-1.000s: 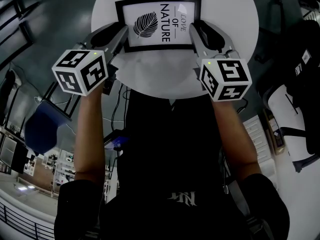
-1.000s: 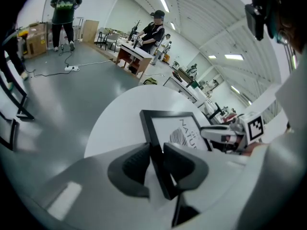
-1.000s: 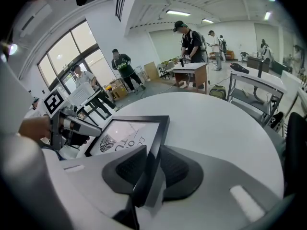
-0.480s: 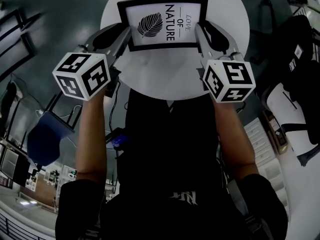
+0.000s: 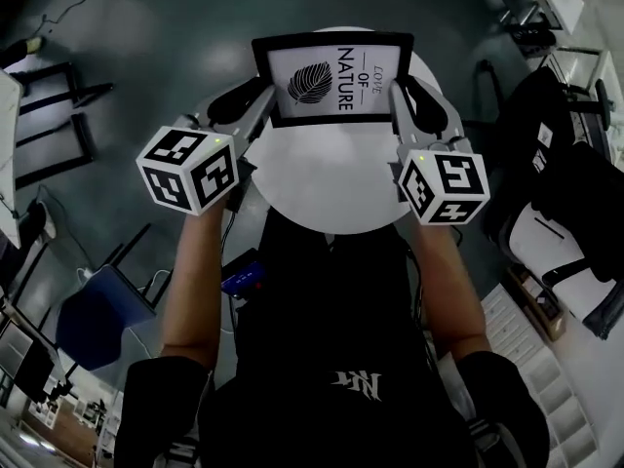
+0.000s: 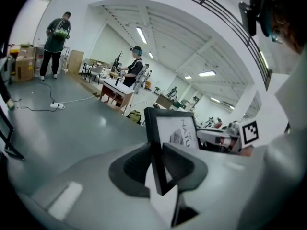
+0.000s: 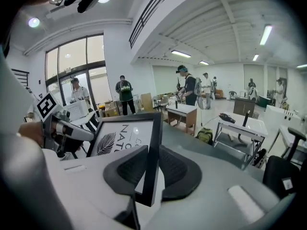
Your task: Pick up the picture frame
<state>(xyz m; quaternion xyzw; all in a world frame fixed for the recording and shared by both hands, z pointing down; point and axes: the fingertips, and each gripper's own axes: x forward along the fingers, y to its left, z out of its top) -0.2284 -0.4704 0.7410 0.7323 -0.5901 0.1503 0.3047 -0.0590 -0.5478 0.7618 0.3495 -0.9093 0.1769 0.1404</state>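
A black picture frame (image 5: 331, 78) with a leaf print and the word NATURE hangs above the far part of a round white table (image 5: 331, 188). My left gripper (image 5: 261, 103) is shut on the frame's left edge and my right gripper (image 5: 401, 94) on its right edge. Both pairs of jaws have just been closing, with the frame's rim between them. In the left gripper view the dark pads (image 6: 136, 164) clamp the frame (image 6: 175, 131), which stands upright. The right gripper view shows the same grip, with the pads (image 7: 175, 169) on the frame's (image 7: 120, 138) rim.
Grey floor surrounds the table. Office chairs (image 5: 570, 203) stand to the right, a blue box (image 5: 97, 310) at lower left and a black stand (image 5: 54, 115) at left. The gripper views show desks (image 7: 184, 114) and several standing people far off in a large hall.
The table now looks smaller and lower under the frame, and more floor shows around it. The frame, still between both grippers, sits over the table's far edge rather than its middle.
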